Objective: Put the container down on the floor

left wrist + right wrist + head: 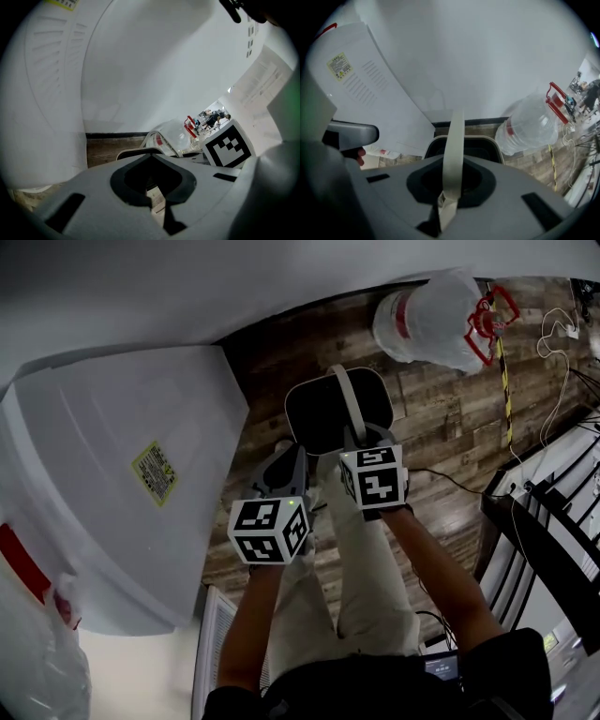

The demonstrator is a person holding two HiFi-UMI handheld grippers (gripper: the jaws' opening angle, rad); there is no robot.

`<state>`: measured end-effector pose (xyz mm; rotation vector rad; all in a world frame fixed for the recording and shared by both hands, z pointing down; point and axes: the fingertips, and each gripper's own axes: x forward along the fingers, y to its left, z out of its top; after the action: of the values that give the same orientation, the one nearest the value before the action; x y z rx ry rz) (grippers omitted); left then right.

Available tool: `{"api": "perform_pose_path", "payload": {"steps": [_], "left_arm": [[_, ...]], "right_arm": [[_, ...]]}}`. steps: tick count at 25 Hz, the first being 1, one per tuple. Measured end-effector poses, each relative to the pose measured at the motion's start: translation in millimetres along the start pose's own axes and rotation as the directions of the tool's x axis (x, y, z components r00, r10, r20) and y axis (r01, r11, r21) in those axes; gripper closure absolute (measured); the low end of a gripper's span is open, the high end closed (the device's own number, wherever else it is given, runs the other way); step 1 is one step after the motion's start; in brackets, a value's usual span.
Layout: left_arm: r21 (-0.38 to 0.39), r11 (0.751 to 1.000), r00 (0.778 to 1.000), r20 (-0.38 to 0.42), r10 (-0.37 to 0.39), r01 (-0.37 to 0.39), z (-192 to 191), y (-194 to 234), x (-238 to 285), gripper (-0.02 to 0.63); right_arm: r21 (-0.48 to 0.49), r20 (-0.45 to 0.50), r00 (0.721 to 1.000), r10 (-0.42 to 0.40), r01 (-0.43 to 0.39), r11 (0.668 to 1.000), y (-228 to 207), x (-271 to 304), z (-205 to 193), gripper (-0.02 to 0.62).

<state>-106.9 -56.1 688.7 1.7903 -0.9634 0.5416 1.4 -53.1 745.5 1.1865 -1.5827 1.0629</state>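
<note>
At the left of the head view a big white appliance (122,484) with a yellow label (155,472) fills the frame. Just right of it, near the middle, are my left tongs (156,204). Their jaws are drawn together to a thin slit, with nothing between them and only a strip of wooden floor (441,427) showing through. Close beside them, my right tongs (446,206) are clamped on the pale handle (453,154) of the container (314,413). The handle arches up from the container's rim into the jaws. The container, dark inside with a light rim, sits above centre in the frame, over the floor boards. I cannot tell whether its base touches them. At the upper right a clear water bottle (431,320) with a red carrier (494,315) lies on the floor, and cables (562,329) trail at the right edge.
</note>
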Motion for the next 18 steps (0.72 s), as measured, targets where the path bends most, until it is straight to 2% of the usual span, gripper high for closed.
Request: {"api": "perform_pose_path", "payload": {"steps": [9, 18], "left_arm": [[-0.022, 1.0, 1.0, -0.009, -0.004, 0.004, 0.0, 14.7, 15.5, 0.589], [-0.055, 0.998, 1.0, -0.018, -0.022, 0.021, -10.4, 27.3, 40.0, 0.589]], "right_arm": [[-0.002, 0.015, 1.0, 0.026, -0.025, 1.0, -2.3, 25.7, 11.8, 0.563], [-0.058, 0.064, 0.997, 0.037, -0.033, 0.998, 1.7, 47.5, 29.1, 0.563]]}}
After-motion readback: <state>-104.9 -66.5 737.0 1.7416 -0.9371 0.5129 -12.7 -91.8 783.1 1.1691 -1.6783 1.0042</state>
